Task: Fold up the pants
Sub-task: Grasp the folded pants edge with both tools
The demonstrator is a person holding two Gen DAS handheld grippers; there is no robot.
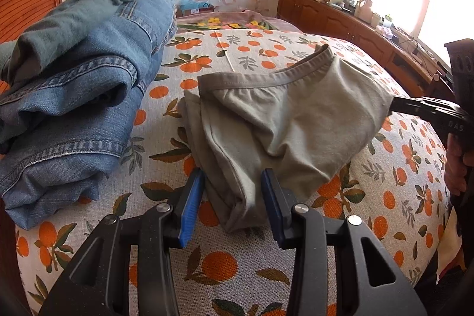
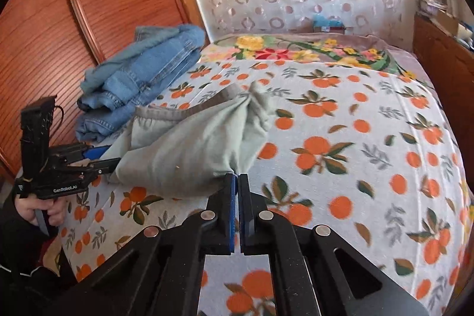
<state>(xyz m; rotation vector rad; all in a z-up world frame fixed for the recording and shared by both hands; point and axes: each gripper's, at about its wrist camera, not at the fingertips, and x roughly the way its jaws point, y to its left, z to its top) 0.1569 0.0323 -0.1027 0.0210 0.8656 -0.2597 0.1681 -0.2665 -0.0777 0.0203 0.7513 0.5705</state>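
Note:
Pale grey-green pants [image 1: 284, 120] with a darker waistband lie bunched and partly folded on the orange-print bed cover [image 1: 243, 265]. My left gripper [image 1: 232, 182] is open, its blue pads either side of the near folded edge of the pants. My right gripper [image 2: 237, 178] is shut on a corner of the pants [image 2: 189, 150] and holds that side lifted off the bed. The right gripper also shows at the right edge of the left wrist view [image 1: 397, 105], and the left gripper at the left of the right wrist view [image 2: 103, 157].
A stack of folded blue jeans [image 1: 80, 85] lies on the bed to the left, also in the right wrist view [image 2: 139, 79]. A floral blanket [image 2: 311, 49] lies at the far end. A wooden wardrobe [image 2: 89, 5] stands left, a cluttered wooden cabinet [image 1: 355, 19] right.

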